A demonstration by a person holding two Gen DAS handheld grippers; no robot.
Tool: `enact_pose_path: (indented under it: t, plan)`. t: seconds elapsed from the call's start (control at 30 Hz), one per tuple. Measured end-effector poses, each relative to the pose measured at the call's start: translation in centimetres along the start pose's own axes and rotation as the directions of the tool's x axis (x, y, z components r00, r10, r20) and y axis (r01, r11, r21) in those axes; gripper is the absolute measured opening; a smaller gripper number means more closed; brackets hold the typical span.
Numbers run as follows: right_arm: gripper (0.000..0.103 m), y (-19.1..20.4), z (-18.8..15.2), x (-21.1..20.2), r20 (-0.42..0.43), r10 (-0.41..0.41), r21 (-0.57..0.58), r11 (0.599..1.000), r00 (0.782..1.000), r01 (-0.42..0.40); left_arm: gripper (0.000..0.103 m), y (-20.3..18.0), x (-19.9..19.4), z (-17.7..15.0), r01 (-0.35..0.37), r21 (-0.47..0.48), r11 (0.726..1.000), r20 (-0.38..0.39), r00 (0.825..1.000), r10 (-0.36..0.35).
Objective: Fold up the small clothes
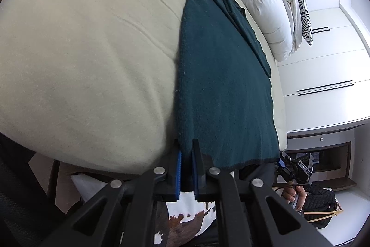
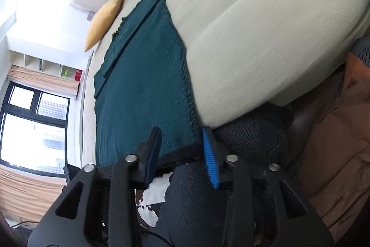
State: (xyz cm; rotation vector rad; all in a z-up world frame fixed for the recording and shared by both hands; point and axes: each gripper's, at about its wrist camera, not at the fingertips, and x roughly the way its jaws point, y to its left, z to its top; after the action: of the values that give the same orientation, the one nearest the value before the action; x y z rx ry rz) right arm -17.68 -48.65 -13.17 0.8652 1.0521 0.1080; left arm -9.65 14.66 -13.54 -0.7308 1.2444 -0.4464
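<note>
A dark teal knitted garment (image 1: 219,75) lies flat on a cream bed (image 1: 81,50), with a sleeve folded over it at the far end. My left gripper (image 1: 186,149) is shut on the garment's near corner at its hem. In the right wrist view the same garment (image 2: 143,85) reaches the bed's (image 2: 254,27) near edge. My right gripper (image 2: 182,138) is open, its jaws standing either side of the garment's other hem corner, with nothing clamped. The right gripper also shows in the left wrist view (image 1: 293,168), at the hem's far end.
A white pillow (image 1: 266,13), a zebra-print pillow (image 1: 298,1) and a yellow cushion (image 2: 104,20) lie at the head of the bed. White cupboards (image 1: 323,75) stand beyond it. A black mesh chair (image 2: 249,136) and a brown garment (image 2: 335,142) sit near the bed's edge. A window (image 2: 34,126) is on the left.
</note>
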Motion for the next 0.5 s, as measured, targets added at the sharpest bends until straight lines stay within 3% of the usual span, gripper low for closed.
enact_pose_path:
  t: [0.07, 0.17, 0.33, 0.5]
  plan:
    - [0.026, 0.0, 0.0, 0.0, -0.003, -0.003, -0.001, 1.000, 1.000, 0.003, 0.008, -0.4, -0.1, -0.1, -0.006, 0.017, 1.000, 0.002, 1.000, 0.006]
    - [0.007, 0.1, -0.2, 0.1, -0.010, -0.017, -0.007, 1.000, 1.000, 0.017, 0.007, -0.8, -0.6, 0.0, 0.005, 0.029, 1.000, 0.012, 1.000, -0.006]
    - [0.006, 1.9, 0.4, -1.0, 0.037, 0.034, -0.040, 0.999, 0.999, -0.032, 0.007, -1.9, -2.0, 0.8, 0.084, 0.021, 0.996, 0.052, 0.995, -0.085]
    - [0.006, 4.7, 2.7, -2.1, 0.111, 0.124, -0.061, 0.991, 0.986, -0.118, 0.007, -3.7, -4.3, 3.7, 0.207, 0.009, 0.978, 0.136, 0.969, -0.207]
